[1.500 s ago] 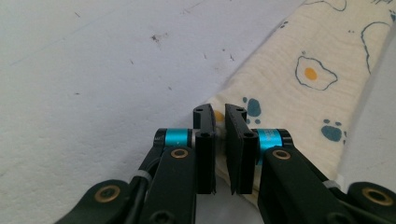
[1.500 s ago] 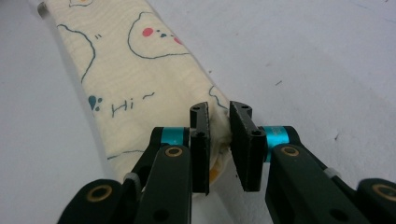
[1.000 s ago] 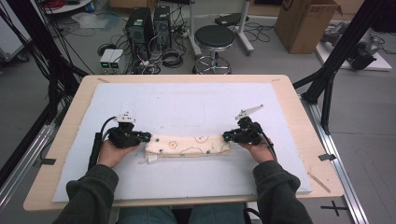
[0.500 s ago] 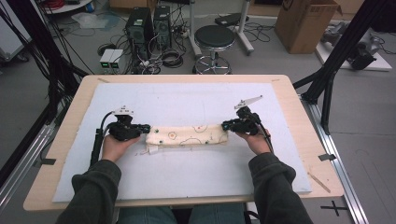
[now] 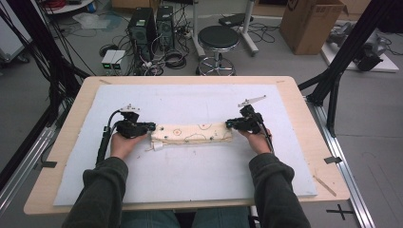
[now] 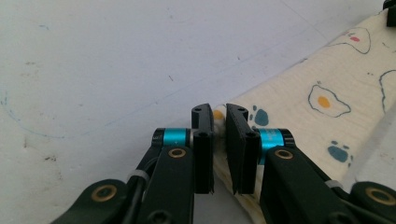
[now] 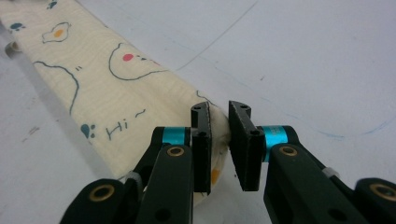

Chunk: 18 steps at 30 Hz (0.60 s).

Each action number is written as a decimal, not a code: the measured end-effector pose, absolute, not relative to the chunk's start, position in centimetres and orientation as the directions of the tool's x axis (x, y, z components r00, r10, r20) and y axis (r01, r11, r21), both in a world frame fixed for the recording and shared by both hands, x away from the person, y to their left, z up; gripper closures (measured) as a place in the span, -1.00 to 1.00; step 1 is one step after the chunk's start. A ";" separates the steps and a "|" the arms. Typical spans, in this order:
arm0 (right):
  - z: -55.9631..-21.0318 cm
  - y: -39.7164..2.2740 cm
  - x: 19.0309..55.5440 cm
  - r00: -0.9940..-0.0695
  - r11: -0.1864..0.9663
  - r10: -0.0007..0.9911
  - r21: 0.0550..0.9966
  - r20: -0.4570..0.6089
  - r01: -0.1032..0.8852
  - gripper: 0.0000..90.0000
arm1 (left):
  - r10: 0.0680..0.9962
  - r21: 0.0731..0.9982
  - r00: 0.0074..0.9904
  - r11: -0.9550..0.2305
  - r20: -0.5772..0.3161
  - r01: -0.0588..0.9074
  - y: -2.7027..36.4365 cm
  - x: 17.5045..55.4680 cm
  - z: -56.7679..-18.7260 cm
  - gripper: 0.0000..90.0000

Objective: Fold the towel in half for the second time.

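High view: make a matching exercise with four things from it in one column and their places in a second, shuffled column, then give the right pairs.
Things:
1. Cream folded cloth printed with eggs and bears
2. Round black padded stool
3. Brown cardboard box
4. Black tower computer cases

Places:
A. On the floor beyond the table's far right corner
B. On the white mat, stretched between the two hand-held grippers
C. On the floor, left of the stool, among cables
D. On the floor just past the middle of the table's far edge

Pairs: 1-B, 2-D, 3-A, 4-C
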State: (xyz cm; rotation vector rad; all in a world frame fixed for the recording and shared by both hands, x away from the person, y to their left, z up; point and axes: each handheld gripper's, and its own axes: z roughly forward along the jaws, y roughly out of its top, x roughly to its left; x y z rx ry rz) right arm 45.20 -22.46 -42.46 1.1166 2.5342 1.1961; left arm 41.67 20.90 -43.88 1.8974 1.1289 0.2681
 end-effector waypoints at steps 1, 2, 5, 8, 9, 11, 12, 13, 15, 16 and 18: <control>-42.6 -22.5 45.3 -0.718 0.413 0.669 0.707 0.193 0.574 0.75 | 0.793 0.774 0.563 -0.198 -0.234 0.601 20.9 41.7 -43.9 0.76; -42.8 -22.6 45.4 -0.713 0.407 0.671 0.703 0.203 0.583 0.74 | 0.795 0.775 0.560 -0.195 -0.234 0.601 21.0 41.8 -43.9 0.72; -43.0 -22.6 45.5 -0.710 0.403 0.672 0.700 0.210 0.589 0.64 | 0.784 0.779 0.571 -0.195 -0.242 0.596 21.2 41.7 -43.9 0.63; -42.9 -22.7 45.5 -0.714 0.389 0.664 0.712 0.222 0.584 0.54 | 0.781 0.783 0.575 -0.191 -0.243 0.592 21.3 41.6 -43.7 0.49; -42.9 -22.7 45.5 -0.712 0.386 0.666 0.715 0.223 0.584 0.50 | 0.779 0.781 0.578 -0.196 -0.242 0.592 21.3 41.6 -43.6 0.47; -42.7 -22.9 45.4 -0.709 0.373 0.664 0.717 0.237 0.588 0.40 | 0.778 0.785 0.580 -0.195 -0.241 0.588 21.4 41.4 -43.4 0.41; -42.6 -22.9 45.3 -0.708 0.370 0.665 0.718 0.239 0.590 0.36 | 0.775 0.787 0.584 -0.195 -0.242 0.585 21.4 41.4 -43.3 0.40; -42.5 -23.0 45.3 -0.702 0.359 0.670 0.720 0.244 0.594 0.33 | 0.774 0.790 0.586 -0.197 -0.238 0.580 21.4 41.3 -43.1 0.39; -42.4 -23.2 45.2 -0.700 0.348 0.669 0.726 0.250 0.592 0.30 | 0.773 0.793 0.590 -0.198 -0.235 0.576 21.4 41.1 -42.9 0.35; -42.3 -23.2 45.1 -0.701 0.346 0.668 0.731 0.248 0.589 0.28 | 0.770 0.796 0.592 -0.196 -0.237 0.573 21.5 41.0 -42.7 0.35; -42.0 -23.4 45.0 -0.699 0.333 0.668 0.739 0.253 0.586 0.23 | 0.762 0.799 0.604 -0.203 -0.234 0.566 21.5 40.8 -42.5 0.35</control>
